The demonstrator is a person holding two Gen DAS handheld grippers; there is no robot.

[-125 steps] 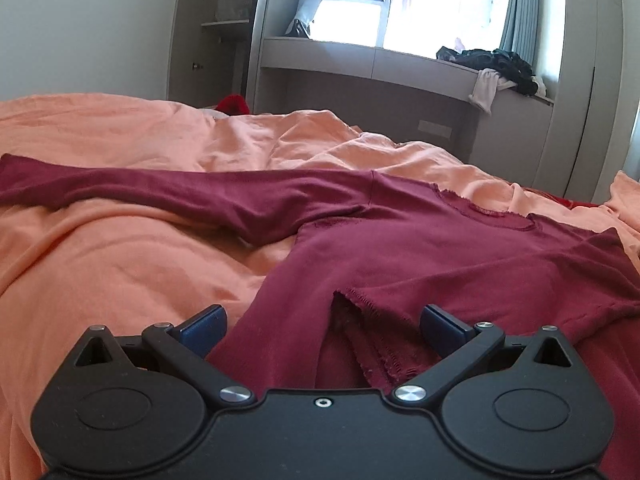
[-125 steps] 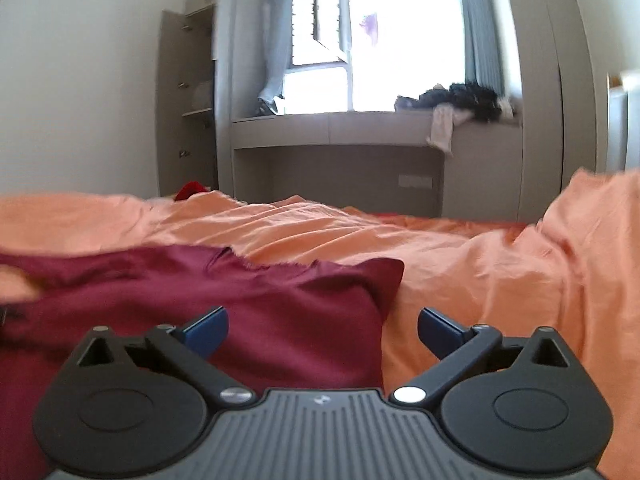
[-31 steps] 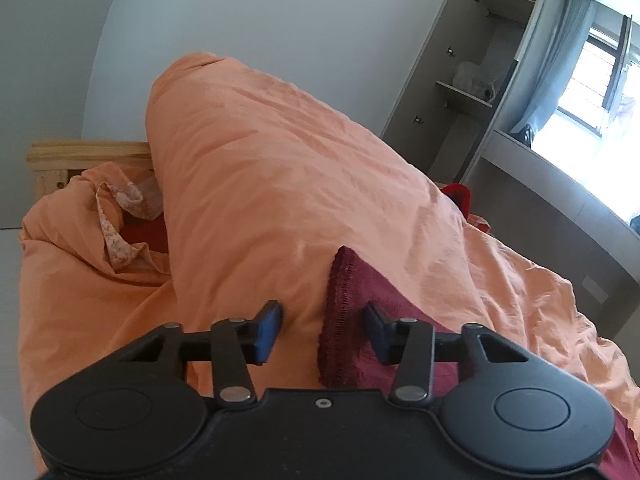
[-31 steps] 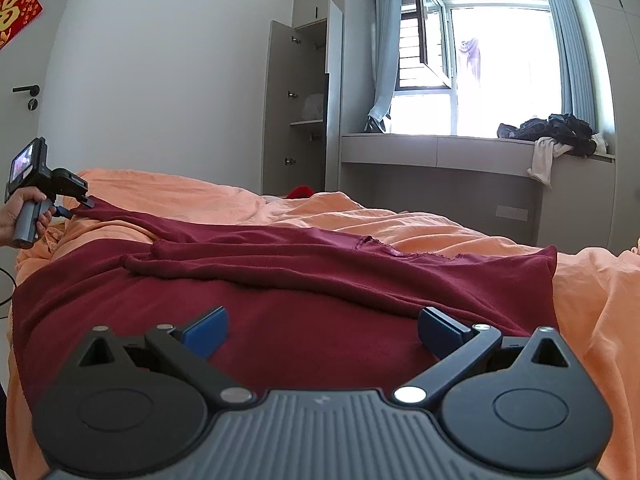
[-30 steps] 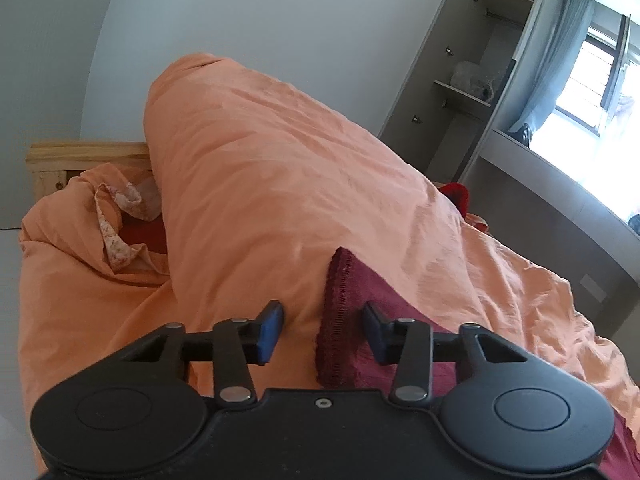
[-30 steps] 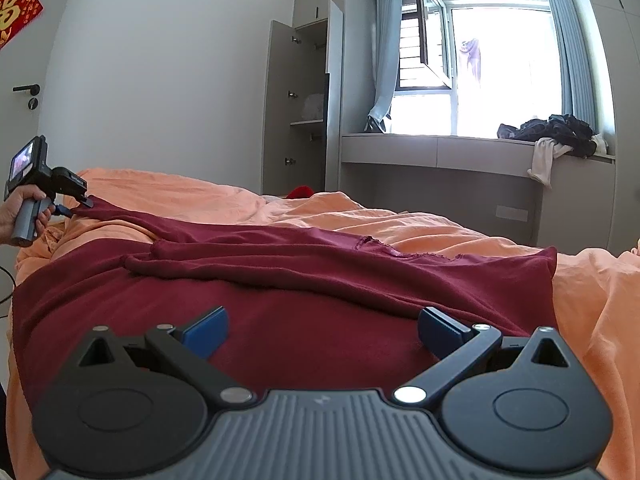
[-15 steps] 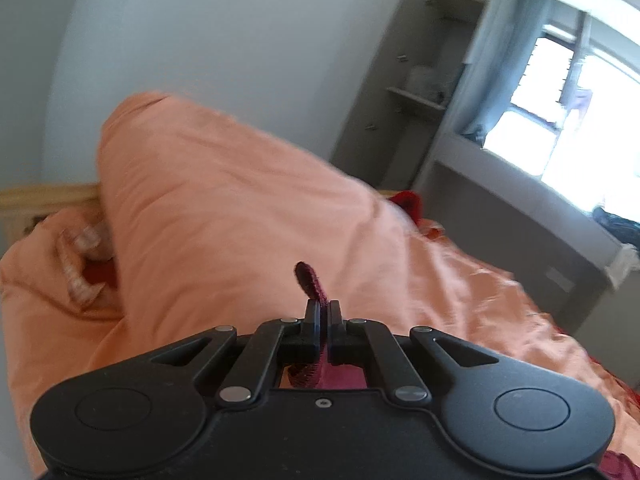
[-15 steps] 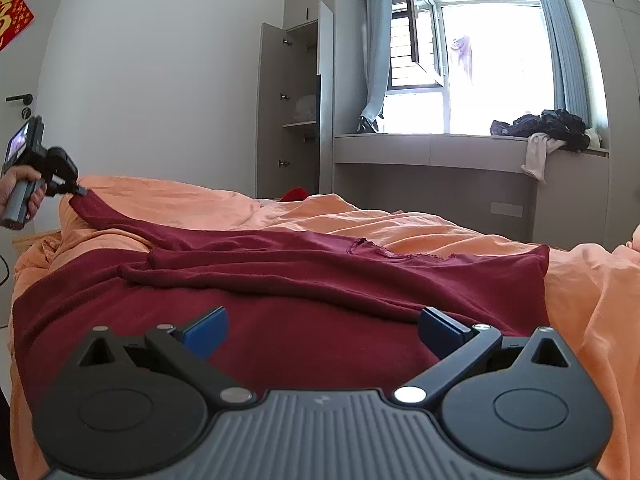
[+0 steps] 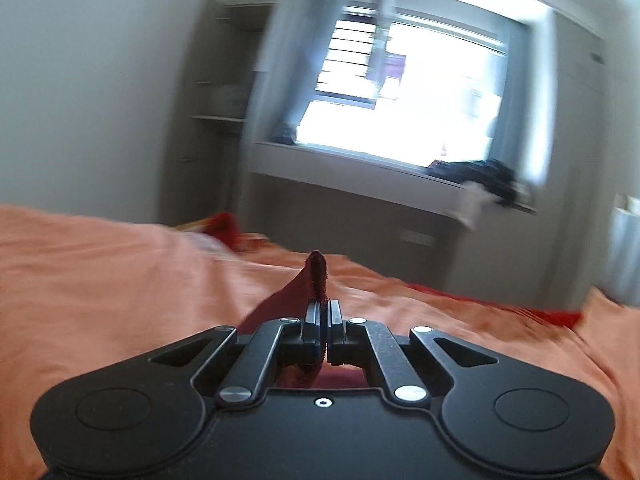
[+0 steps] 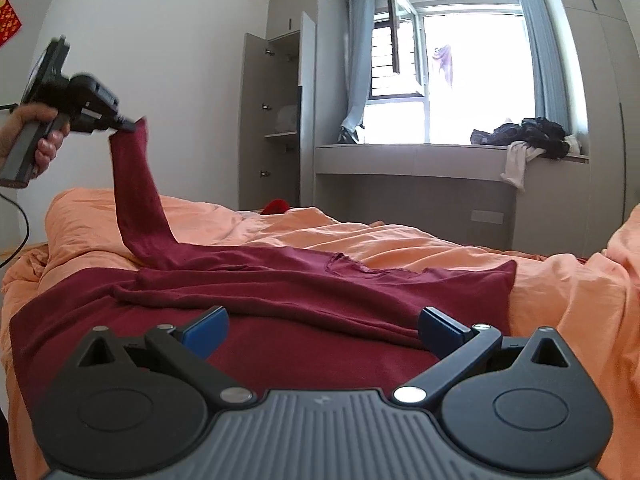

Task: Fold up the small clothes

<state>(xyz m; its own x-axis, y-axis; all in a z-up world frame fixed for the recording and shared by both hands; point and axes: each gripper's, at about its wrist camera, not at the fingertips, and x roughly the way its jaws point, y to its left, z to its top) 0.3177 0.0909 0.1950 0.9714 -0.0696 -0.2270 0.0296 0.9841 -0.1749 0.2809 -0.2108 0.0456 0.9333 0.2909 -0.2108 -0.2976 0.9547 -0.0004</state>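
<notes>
Maroon knit, the top (image 10: pixel 280 304) is lying across the orange bed (image 10: pixel 400 244), its body running left to right, neckline toward the window. Only the right wrist view is showing this spread; the left view, blurred, is showing just the cuff (image 9: pixel 318 276) sticking up past the left gripper (image 9: pixel 324 320), whose jaws are pinching together on it. In the right view a hand (image 10: pixel 36 136) is holding that gripper (image 10: pixel 124 125) raised and about level at the left, and the sleeve (image 10: pixel 136 196) is rising steeply to it. The right gripper (image 10: pixel 320 330) is hovering over the top's body, jaws spread wide, holding nothing.
</notes>
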